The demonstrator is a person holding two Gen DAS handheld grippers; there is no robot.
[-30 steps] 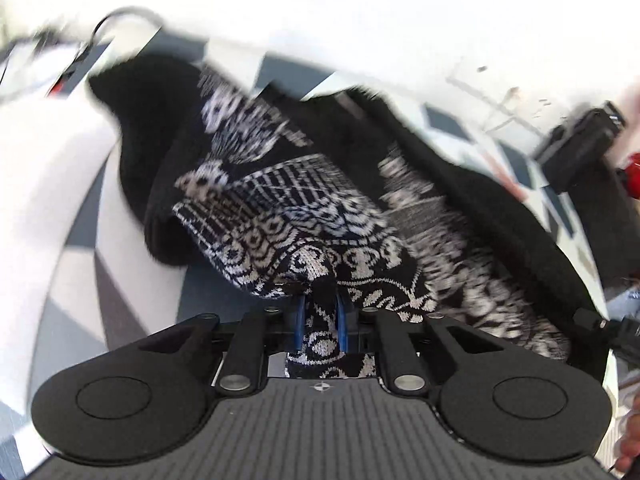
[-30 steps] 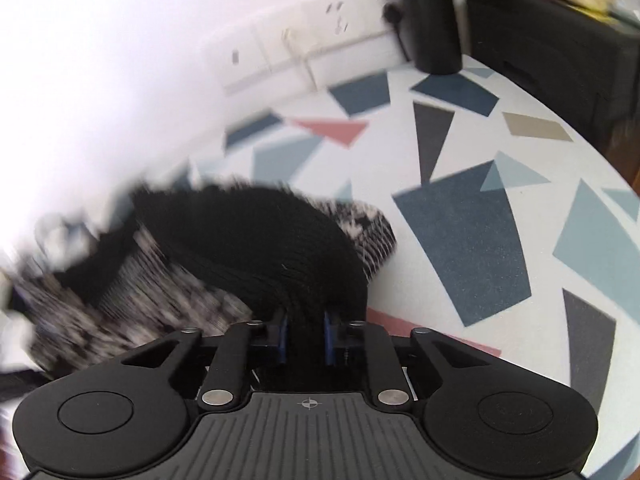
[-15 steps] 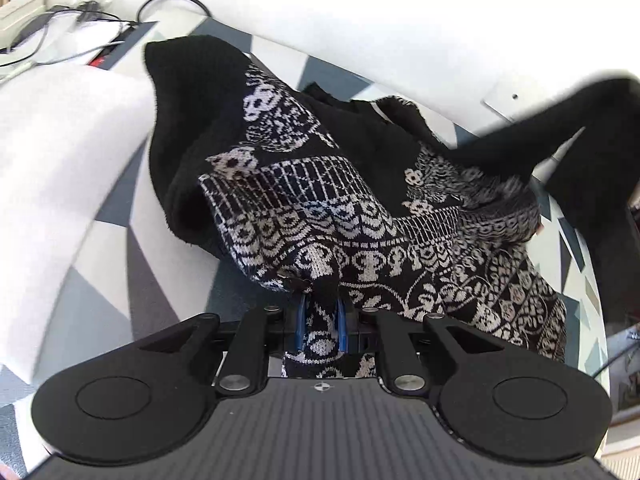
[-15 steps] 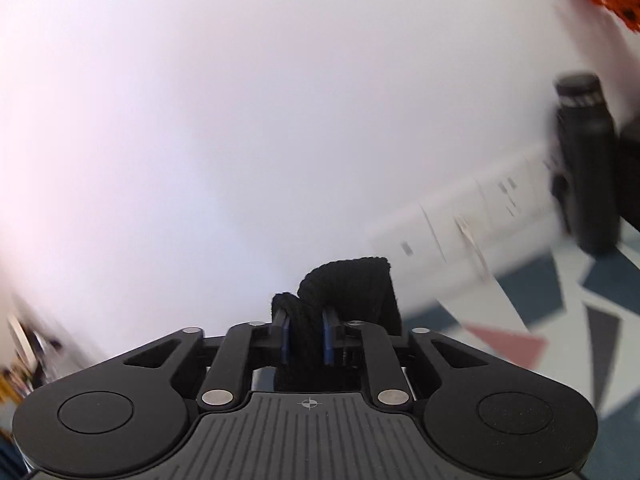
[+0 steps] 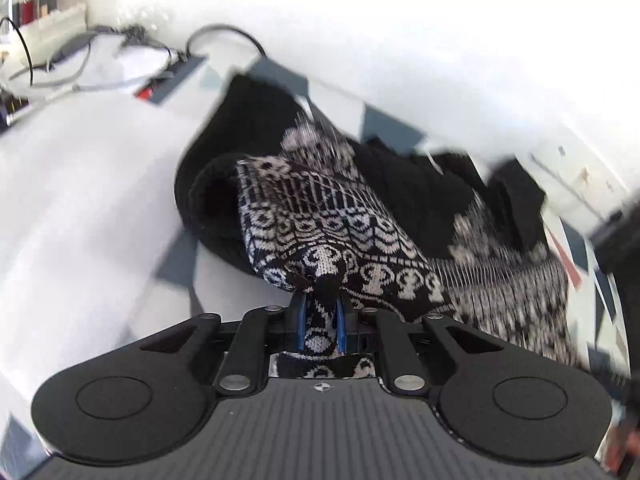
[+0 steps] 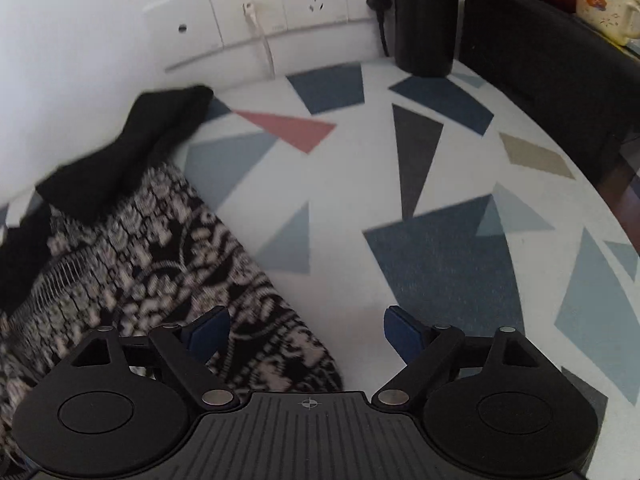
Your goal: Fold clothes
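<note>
A black and white patterned knit sweater lies crumpled on a table covered in a geometric-print cloth. My left gripper is shut on a patterned fold of the sweater, which bunches between its blue pads. In the right wrist view the sweater lies at the left, with a black sleeve stretched toward the wall. My right gripper hovers over the sweater's right edge, its jaws opening, with nothing pressed between the blue pads.
Wall sockets with a plugged-in cable run along the back wall. A black cylinder and a black box stand at the back right. White bulky material and cables lie to the left of the sweater.
My right gripper has let go of the black sleeve and opened wide; the sleeve now lies on the table toward the wall. The left gripper keeps its grip and has shifted slightly.
</note>
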